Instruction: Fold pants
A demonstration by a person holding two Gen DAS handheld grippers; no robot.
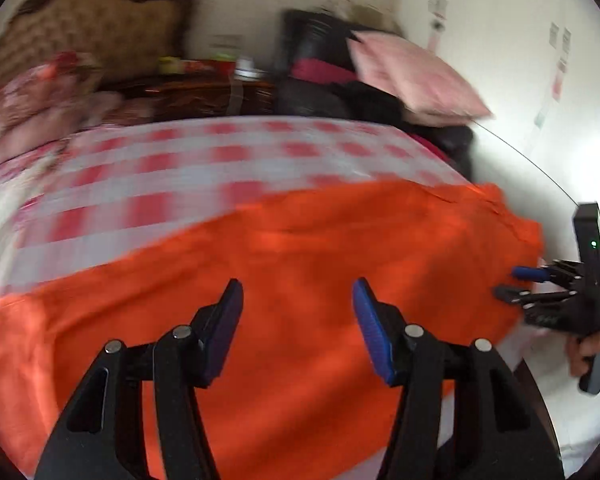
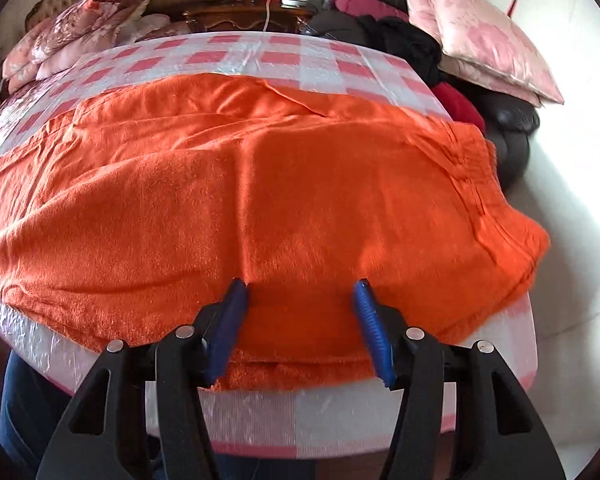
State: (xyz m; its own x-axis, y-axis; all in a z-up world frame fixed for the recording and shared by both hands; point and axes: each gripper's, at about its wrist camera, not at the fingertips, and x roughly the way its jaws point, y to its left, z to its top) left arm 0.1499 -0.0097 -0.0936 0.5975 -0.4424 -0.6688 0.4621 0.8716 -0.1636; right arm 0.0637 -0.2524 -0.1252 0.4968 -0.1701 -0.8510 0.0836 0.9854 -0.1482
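Note:
Orange pants [image 1: 300, 272] lie spread across a table with a red-and-white checked cover [image 1: 204, 168]. My left gripper [image 1: 298, 320] is open and hovers just above the cloth, holding nothing. In the right wrist view the pants [image 2: 260, 184] fill the middle, the waistband at the right. My right gripper [image 2: 300, 320] is open with its blue-padded fingers [image 2: 370, 328] on either side of the pants' near edge, at the table's front. The right gripper also shows in the left wrist view [image 1: 518, 284] at the pants' right end. The left wrist view is blurred by motion.
Behind the table [image 2: 260, 412] stand a dark wooden cabinet [image 2: 244, 16] with small items, a black sofa [image 2: 508, 120] with pink cushions [image 2: 484, 36] and dark clothes, and a floral quilt [image 2: 80, 28] at the left. A white wall is at the right.

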